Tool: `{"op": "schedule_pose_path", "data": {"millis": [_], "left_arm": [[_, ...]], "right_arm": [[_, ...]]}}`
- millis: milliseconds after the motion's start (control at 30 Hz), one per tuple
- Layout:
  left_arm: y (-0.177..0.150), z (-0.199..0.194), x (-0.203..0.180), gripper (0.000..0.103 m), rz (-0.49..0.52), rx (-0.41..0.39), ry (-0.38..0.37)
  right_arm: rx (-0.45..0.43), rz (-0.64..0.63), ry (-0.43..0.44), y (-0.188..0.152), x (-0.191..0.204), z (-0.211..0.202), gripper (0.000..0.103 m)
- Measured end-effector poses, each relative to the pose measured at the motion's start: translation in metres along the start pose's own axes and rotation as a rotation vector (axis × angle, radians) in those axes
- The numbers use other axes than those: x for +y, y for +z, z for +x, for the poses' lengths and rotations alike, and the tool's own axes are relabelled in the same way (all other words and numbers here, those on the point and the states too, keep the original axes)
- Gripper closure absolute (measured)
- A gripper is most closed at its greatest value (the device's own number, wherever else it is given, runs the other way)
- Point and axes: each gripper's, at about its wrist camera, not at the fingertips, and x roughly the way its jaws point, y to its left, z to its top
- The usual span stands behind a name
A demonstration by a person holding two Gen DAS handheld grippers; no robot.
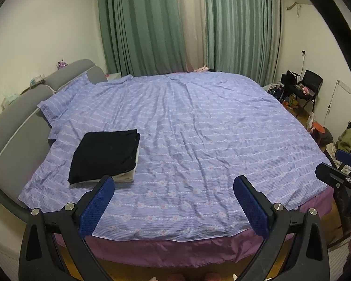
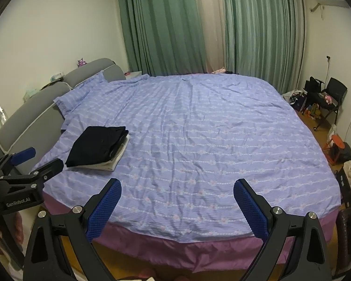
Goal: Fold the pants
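Note:
Folded black pants (image 1: 105, 154) lie on top of a folded white garment (image 1: 128, 175) at the left side of the bed (image 1: 199, 128); the same stack shows in the right wrist view, black pants (image 2: 97, 146) over the white piece (image 2: 112, 161). My left gripper (image 1: 174, 187) hangs open over the bed's near edge, just right of the stack, with nothing between its blue pads. My right gripper (image 2: 177, 189) is open too, empty, over the near edge further right. Each gripper appears at the side of the other's view: left gripper (image 2: 38, 159), right gripper (image 1: 334, 164).
A lilac patterned cover spreads over the bed, with a purple skirt (image 1: 166, 253) along the near edge. Grey headboard (image 1: 18, 117) and pillow (image 1: 63, 98) at left. Green curtains (image 1: 152, 23) behind. A black chair (image 1: 308, 86), a red stool (image 2: 337, 145) and clutter line the right wall.

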Motion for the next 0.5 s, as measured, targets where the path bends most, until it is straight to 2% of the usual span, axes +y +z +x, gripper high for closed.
{"op": "schedule_pose_path", "data": {"millis": [500], "left_arm": [[-0.003,-0.017,-0.008,0.0,0.005,-0.033,-0.008]], "right_arm": [[-0.023,-0.006,-0.018,-0.005,-0.001,-0.017,0.006]]}}
